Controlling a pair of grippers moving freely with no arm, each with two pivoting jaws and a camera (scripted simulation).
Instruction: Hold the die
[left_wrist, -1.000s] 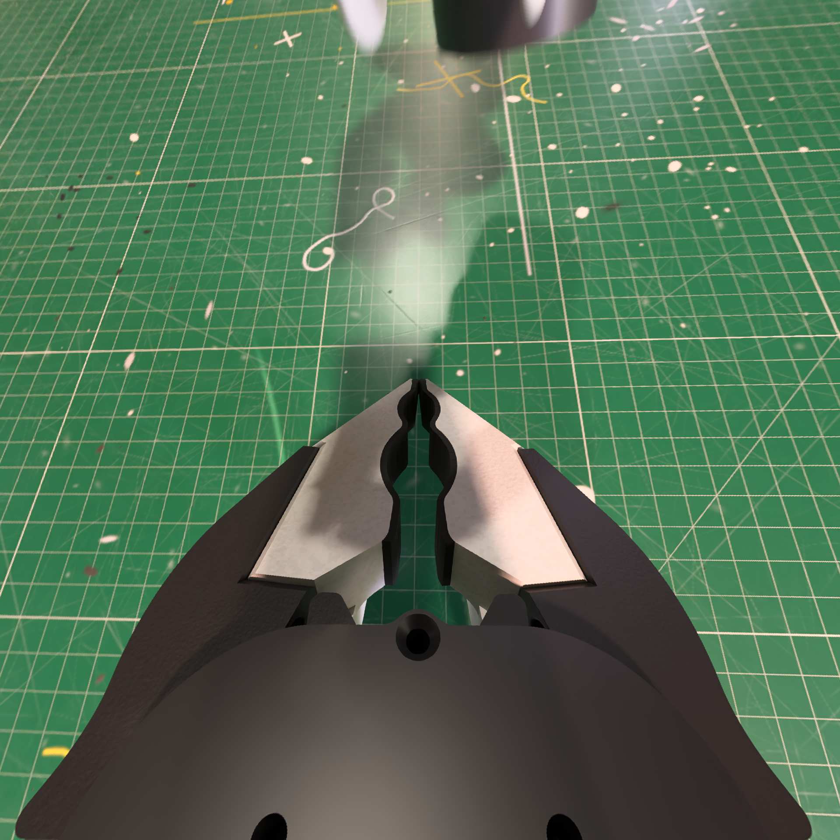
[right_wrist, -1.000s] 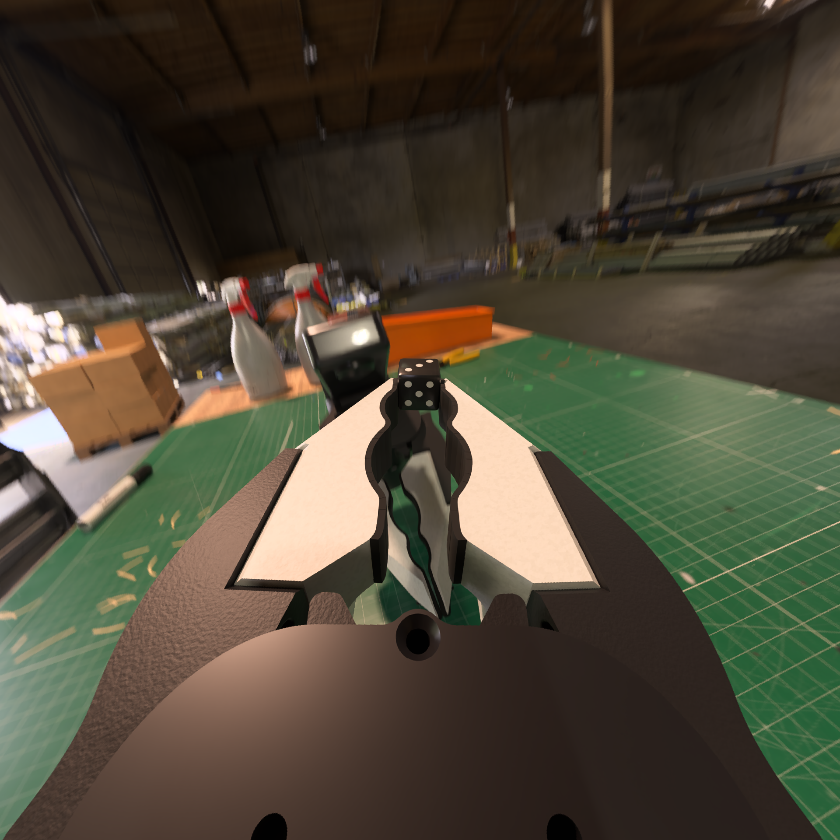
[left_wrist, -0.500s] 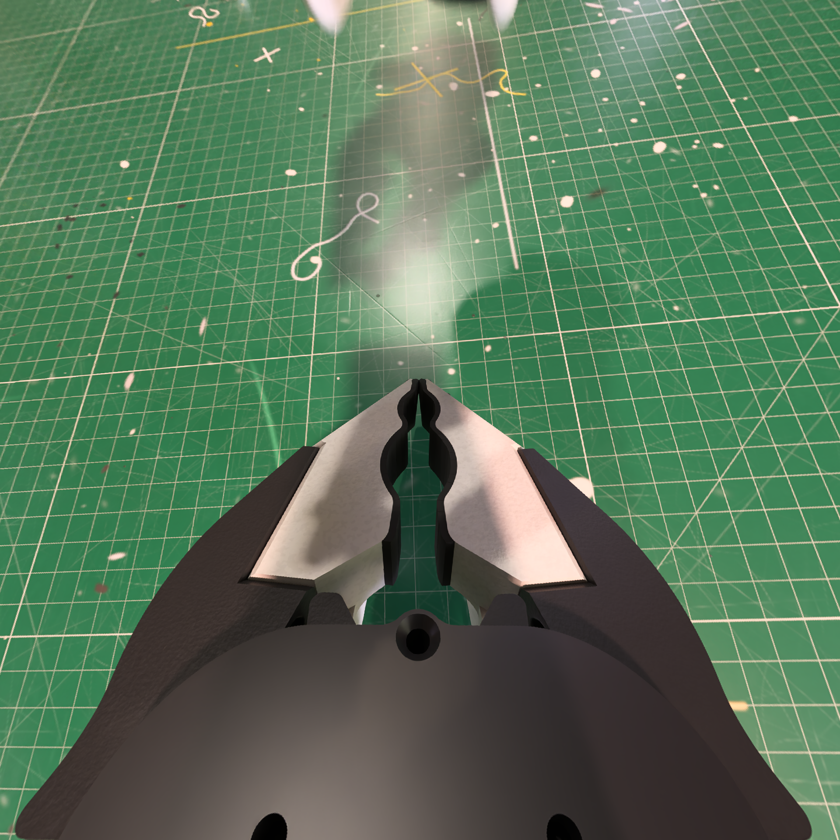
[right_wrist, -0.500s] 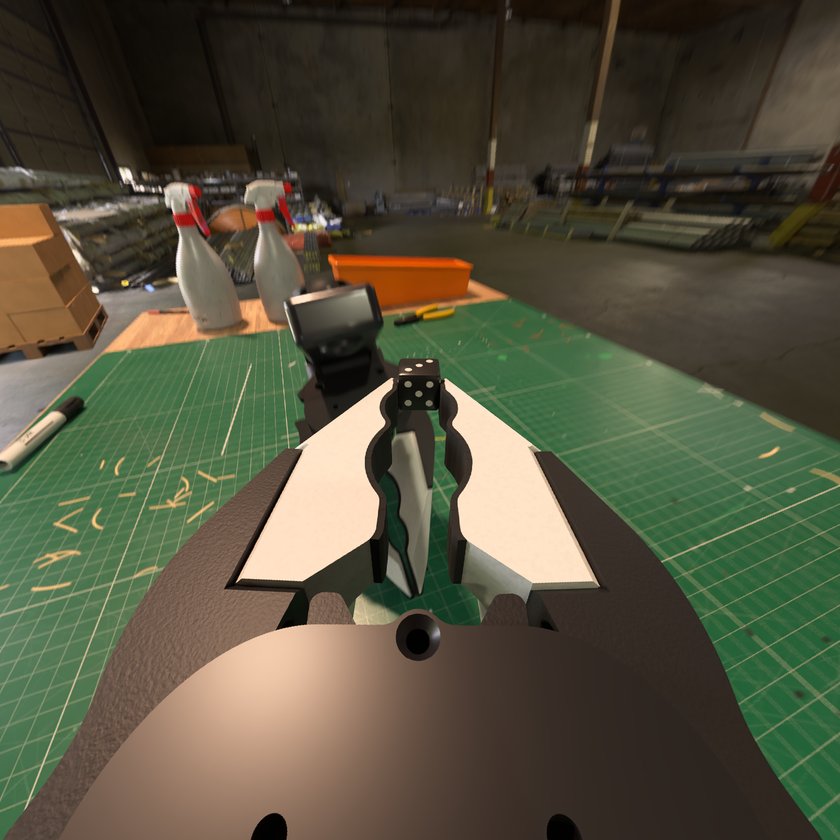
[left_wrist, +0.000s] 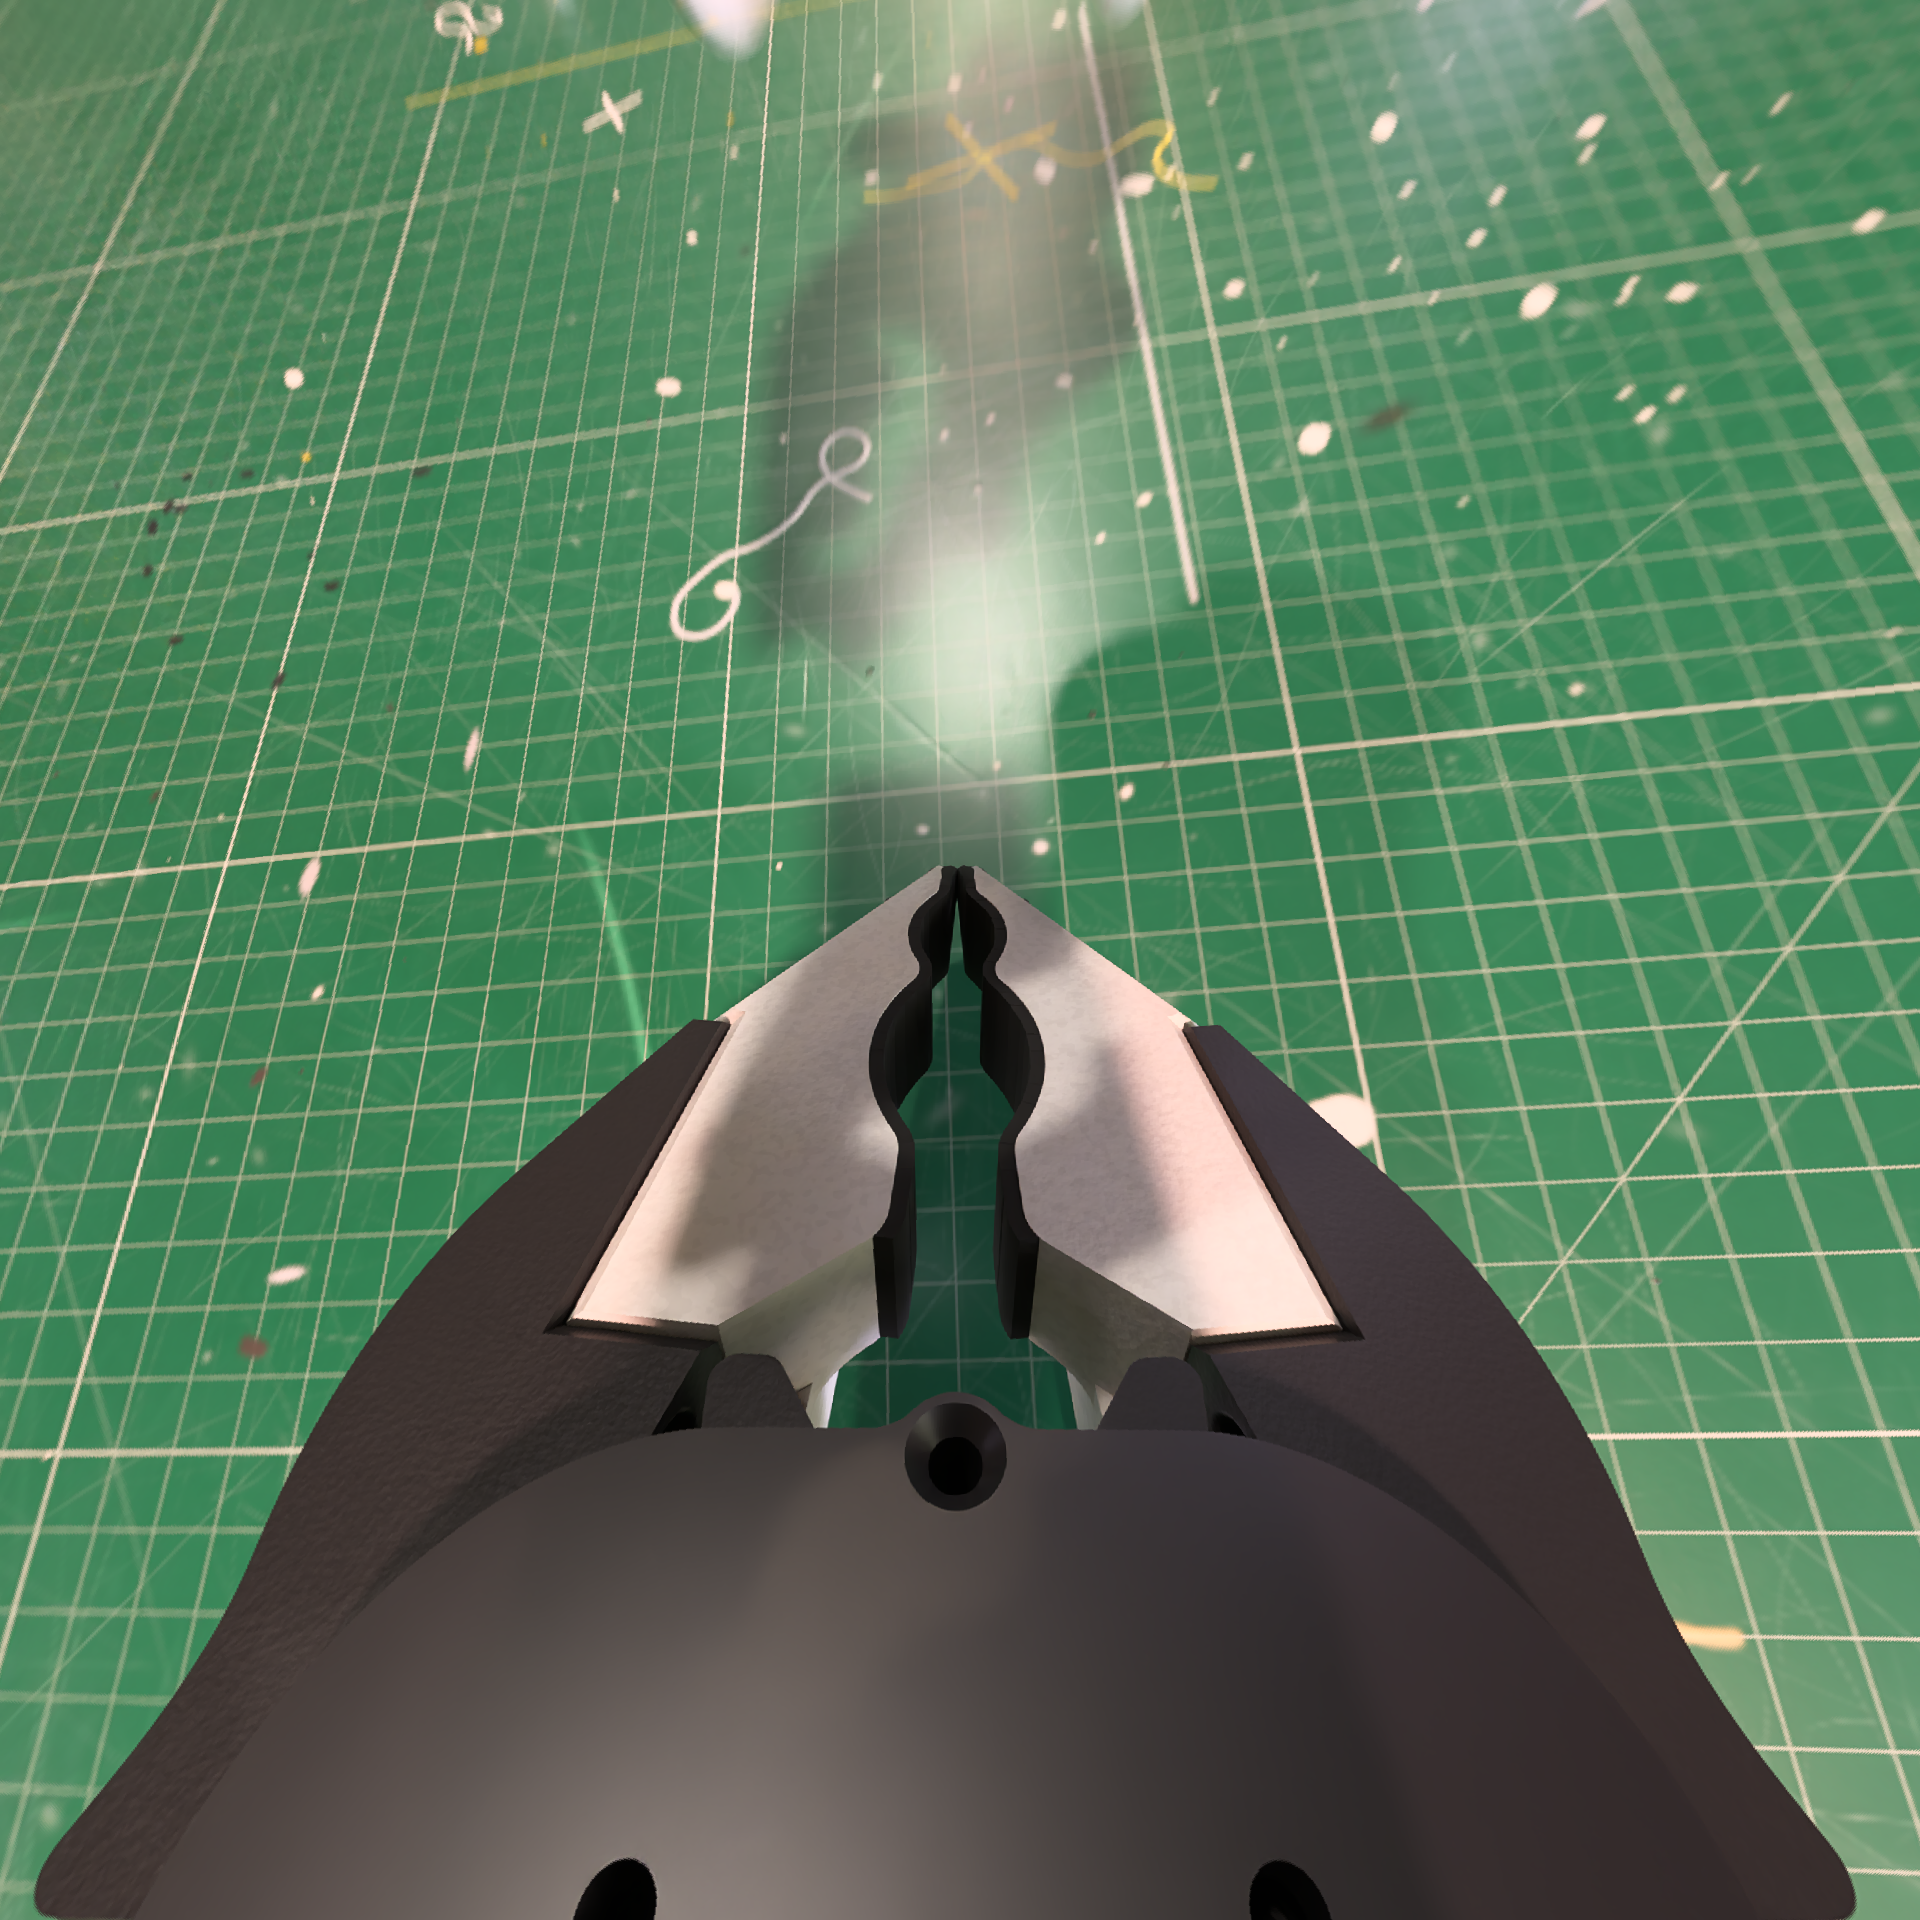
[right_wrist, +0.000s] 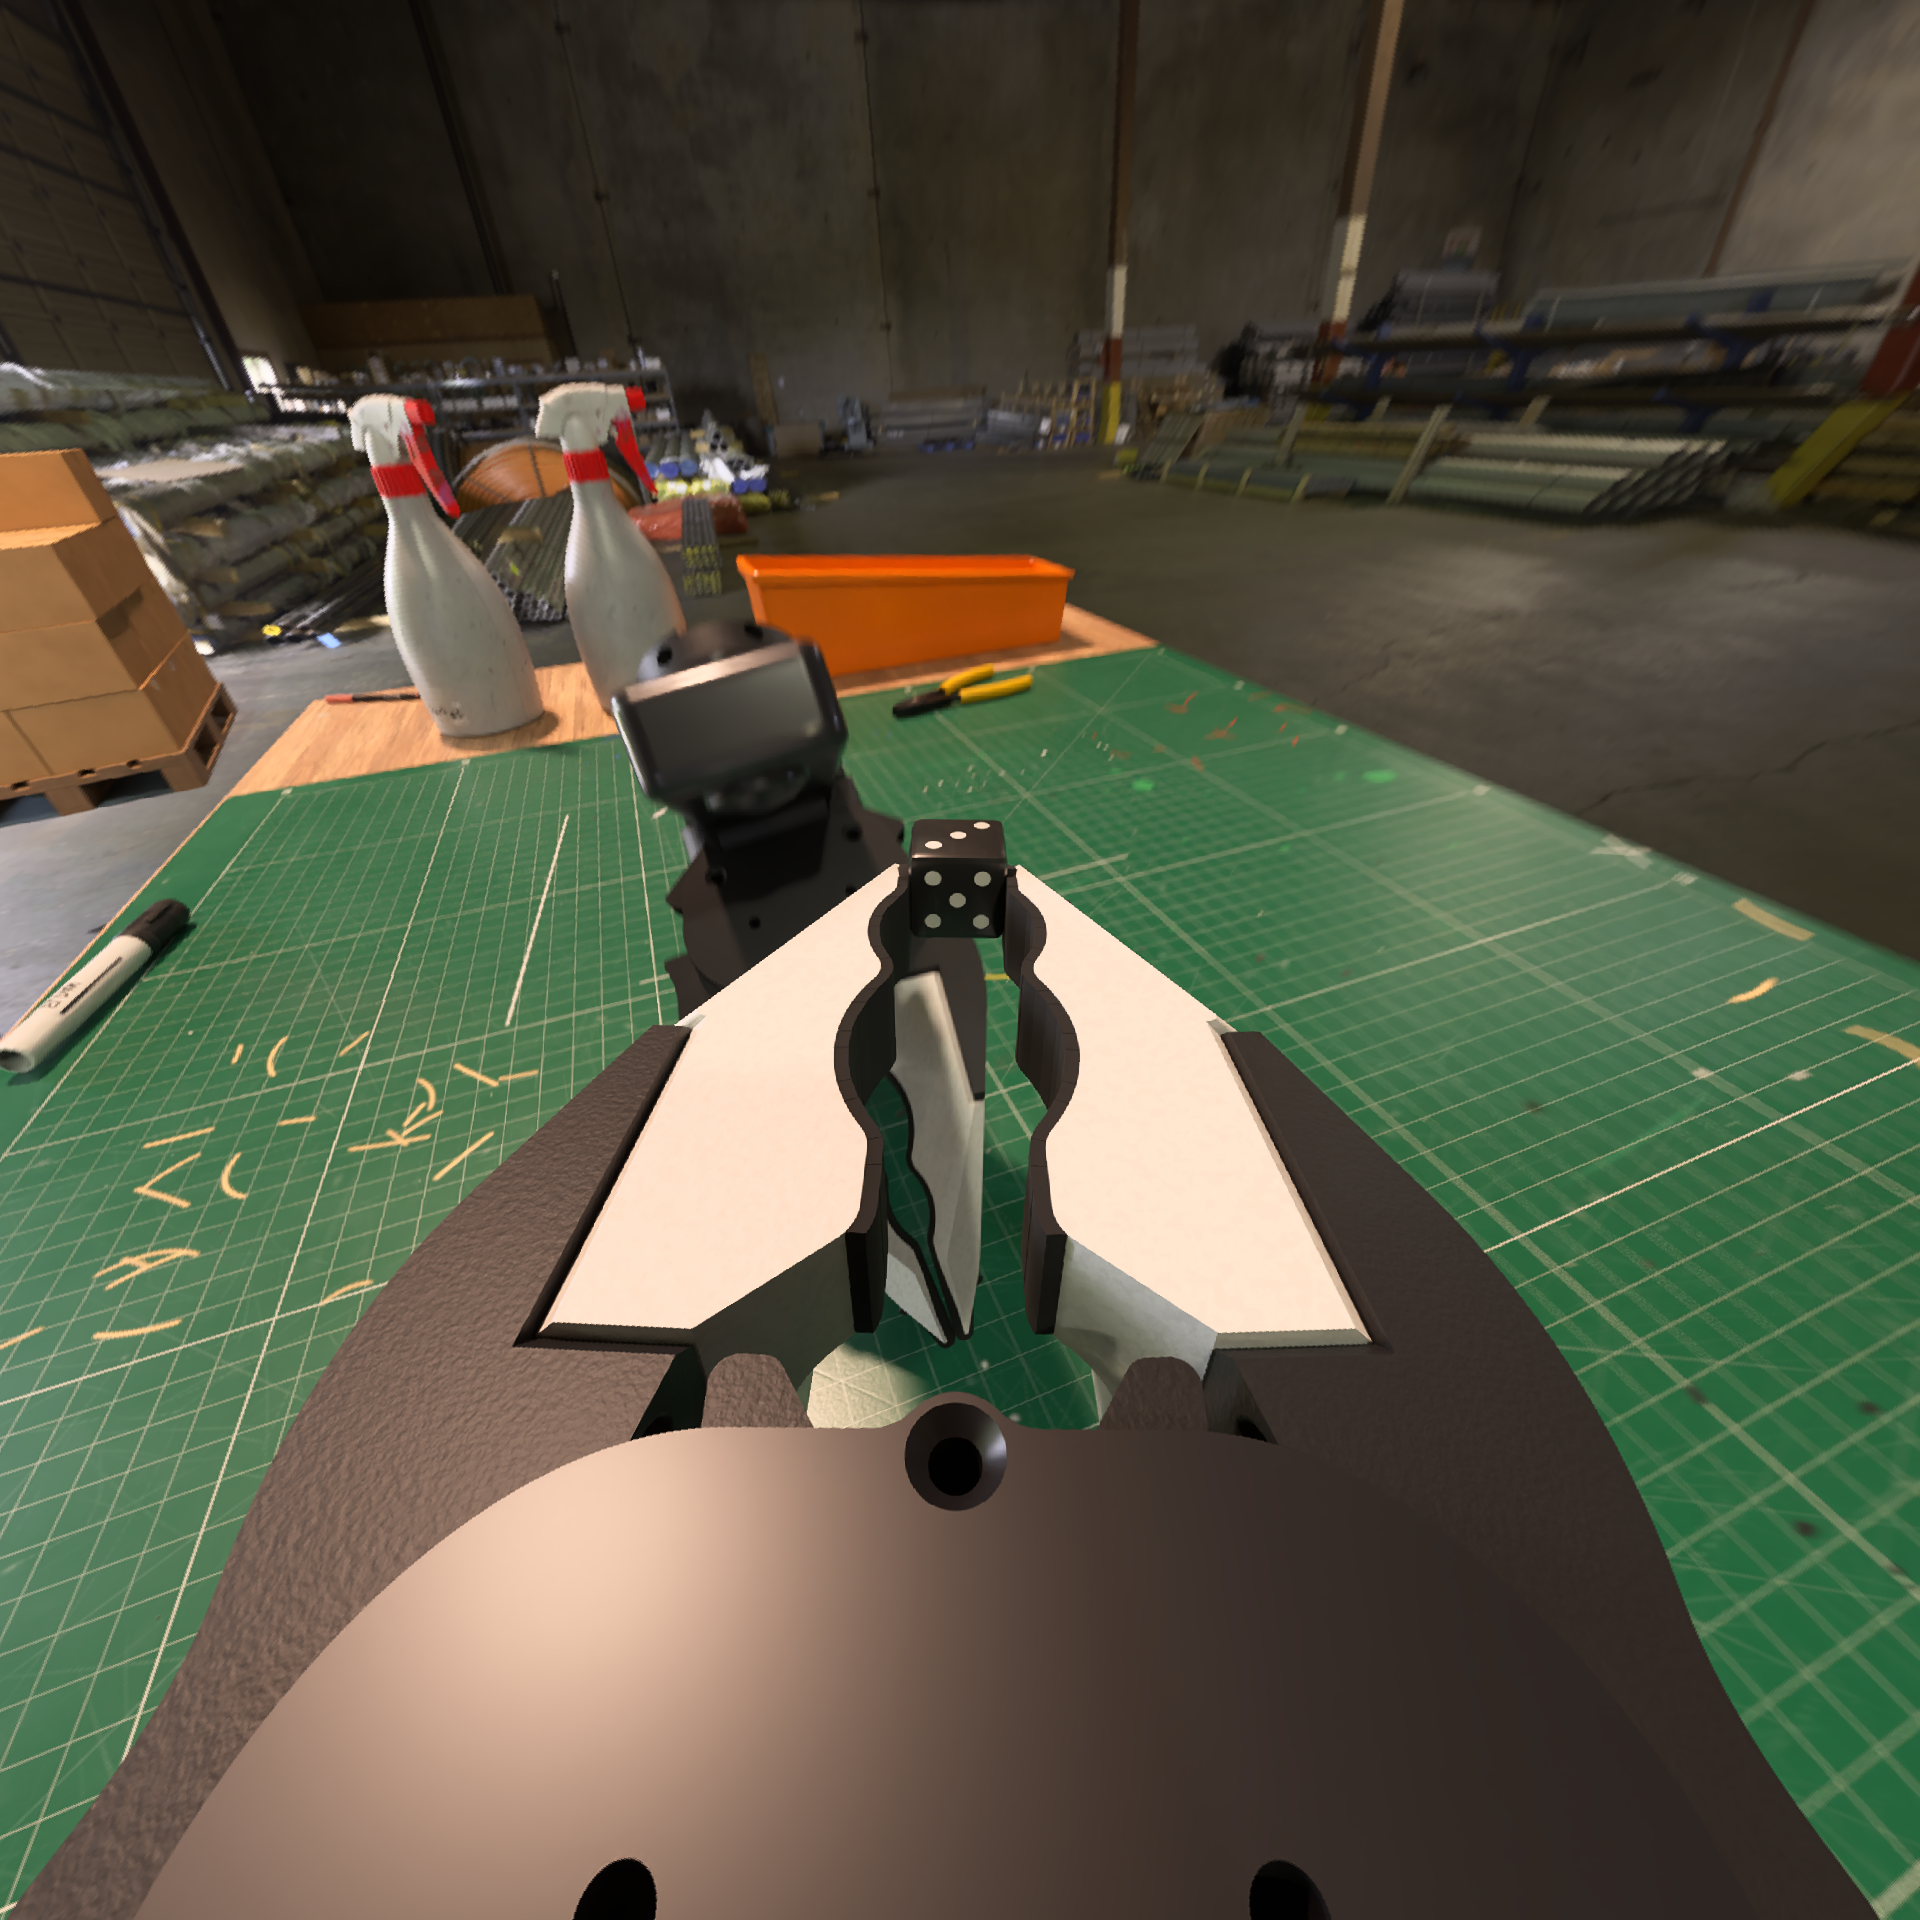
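A black die (right_wrist: 956, 881) with white pips sits between the fingertips of my right gripper (right_wrist: 957, 896), which is shut on it and holds it above the green cutting mat (right_wrist: 1351, 1039). My left gripper (left_wrist: 956, 875) is shut and empty, pointing down at the mat (left_wrist: 416, 727). The left gripper also shows in the right wrist view (right_wrist: 748, 790), dark, just beyond and below the die, with its white fingers (right_wrist: 940, 1101) seen through the gap. The die does not show in the left wrist view.
Two white spray bottles (right_wrist: 447, 592) and an orange bin (right_wrist: 904, 613) stand on a wooden board at the far end. Yellow pliers (right_wrist: 961, 691) lie near the bin. A marker (right_wrist: 94, 982) lies at the mat's left edge. Cardboard boxes (right_wrist: 73, 623) stand far left.
The right wrist view has tilted down, showing more of the mat; the die stays gripped. In the left wrist view the mat marks have shifted a little and the right gripper has left the top edge.
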